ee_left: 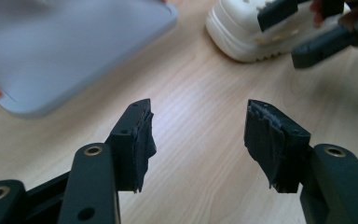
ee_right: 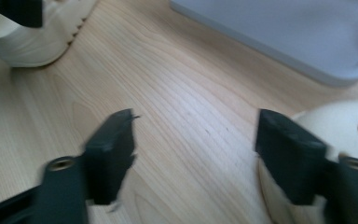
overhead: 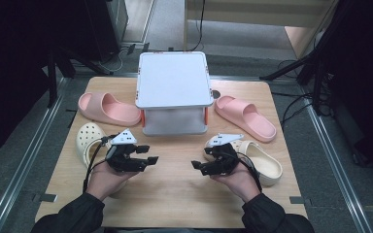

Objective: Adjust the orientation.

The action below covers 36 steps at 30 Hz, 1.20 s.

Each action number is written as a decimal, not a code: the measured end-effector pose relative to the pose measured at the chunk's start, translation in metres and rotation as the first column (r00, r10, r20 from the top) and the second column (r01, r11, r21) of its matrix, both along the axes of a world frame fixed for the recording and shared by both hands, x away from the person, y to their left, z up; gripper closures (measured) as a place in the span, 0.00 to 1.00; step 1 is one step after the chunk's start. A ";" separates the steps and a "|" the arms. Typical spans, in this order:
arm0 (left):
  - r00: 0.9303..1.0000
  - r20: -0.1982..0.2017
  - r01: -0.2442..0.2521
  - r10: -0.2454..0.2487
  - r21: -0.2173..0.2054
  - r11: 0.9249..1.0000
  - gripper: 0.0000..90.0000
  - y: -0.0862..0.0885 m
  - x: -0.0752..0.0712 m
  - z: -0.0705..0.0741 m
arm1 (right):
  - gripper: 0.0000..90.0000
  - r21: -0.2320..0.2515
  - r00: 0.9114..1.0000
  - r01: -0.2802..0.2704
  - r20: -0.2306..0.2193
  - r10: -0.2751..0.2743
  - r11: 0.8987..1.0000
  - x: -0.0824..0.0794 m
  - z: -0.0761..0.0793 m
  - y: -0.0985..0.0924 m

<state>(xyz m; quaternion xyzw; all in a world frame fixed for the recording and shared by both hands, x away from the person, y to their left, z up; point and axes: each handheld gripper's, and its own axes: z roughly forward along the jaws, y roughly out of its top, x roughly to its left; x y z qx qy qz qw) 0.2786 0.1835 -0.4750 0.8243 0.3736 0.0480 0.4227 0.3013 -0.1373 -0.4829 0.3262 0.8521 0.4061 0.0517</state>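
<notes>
Both grippers are held wide over the wooden table (overhead: 175, 194), nothing gripped.

The left gripper (overhead: 148, 155) and right gripper (overhead: 200, 167) are pointed inward, jaws spread, empty. A cream perforated clog (overhead: 85, 138) lies at the left gripper's nine o'clock; its mate (overhead: 264, 162), thick-soled, at the right gripper's three o'clock. No writing can be read.

Evenly lit from above on the wooden table (overhead: 175, 194) — soft, short shadows, no harsh glare. Dark, underexposed surroundings in the high view, detail lost at both sides. Left gripper view: sharp on the pads (ee_left: 137, 144), soft on the grey rack (ee_left: 65, 51) and cream clog (ee_left: 247, 32). Right gripper view: motion blur throughout — smeared pads (ee_right: 112, 154), background hazy.
</notes>
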 end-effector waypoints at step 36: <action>0.998 -0.037 -0.048 0.050 0.046 0.998 0.51 0.026 -0.011 0.011 | 0.56 0.039 0.985 -0.171 0.003 0.171 0.985 0.004 0.010 0.000</action>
